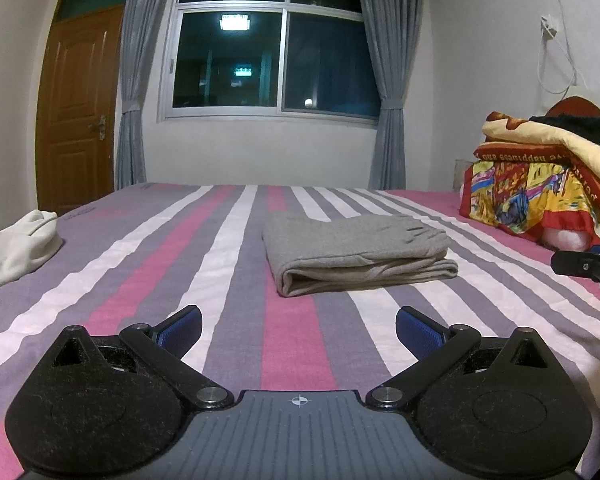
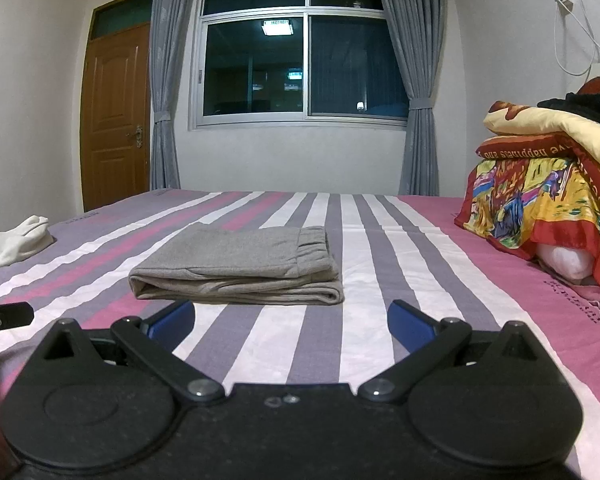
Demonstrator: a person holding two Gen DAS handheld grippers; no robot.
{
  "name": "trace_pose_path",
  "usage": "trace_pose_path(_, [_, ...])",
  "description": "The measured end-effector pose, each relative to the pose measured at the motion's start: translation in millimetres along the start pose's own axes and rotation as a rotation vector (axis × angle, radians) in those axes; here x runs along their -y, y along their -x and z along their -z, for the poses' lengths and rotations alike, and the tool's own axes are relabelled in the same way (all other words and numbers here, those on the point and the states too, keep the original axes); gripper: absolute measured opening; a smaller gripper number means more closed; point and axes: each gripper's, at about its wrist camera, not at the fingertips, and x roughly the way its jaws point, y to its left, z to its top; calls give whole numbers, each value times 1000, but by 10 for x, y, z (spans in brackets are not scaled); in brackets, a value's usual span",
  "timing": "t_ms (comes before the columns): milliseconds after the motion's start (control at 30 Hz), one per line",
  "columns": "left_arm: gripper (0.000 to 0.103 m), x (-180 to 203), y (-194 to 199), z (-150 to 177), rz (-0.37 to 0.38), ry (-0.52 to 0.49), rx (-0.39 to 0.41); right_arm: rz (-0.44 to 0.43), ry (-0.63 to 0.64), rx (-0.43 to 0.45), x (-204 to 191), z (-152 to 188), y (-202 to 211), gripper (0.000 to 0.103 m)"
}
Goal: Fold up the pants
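Left wrist view: white cloth (image 1: 16, 244) cut off at left edge | grey pants (image 1: 356, 252) folded into a flat stack, mid-bed (image 1: 220, 240), elastic waistband to the right | left gripper (image 1: 299, 330) wide open, empty | right gripper (image 2: 292, 322) wide open, empty, near the pants | bedding pile (image 2: 548, 184) cut off far right

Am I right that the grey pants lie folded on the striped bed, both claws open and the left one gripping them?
Not quite. The left claw grips nothing: the left wrist view shows it open, short of the grey pants. The rest holds: pants folded on the striped bed, right claw open too.
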Motion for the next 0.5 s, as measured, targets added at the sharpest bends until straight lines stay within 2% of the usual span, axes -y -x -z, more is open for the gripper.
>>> trace_pose_path(200, [102,56,-16,5,-20,-20,-12,0,1,-1,6,-1,1,103])
trace_pose_path(500, [102,97,-4,12,35,-13,2,-4,6,-1,19,0,-5,103])
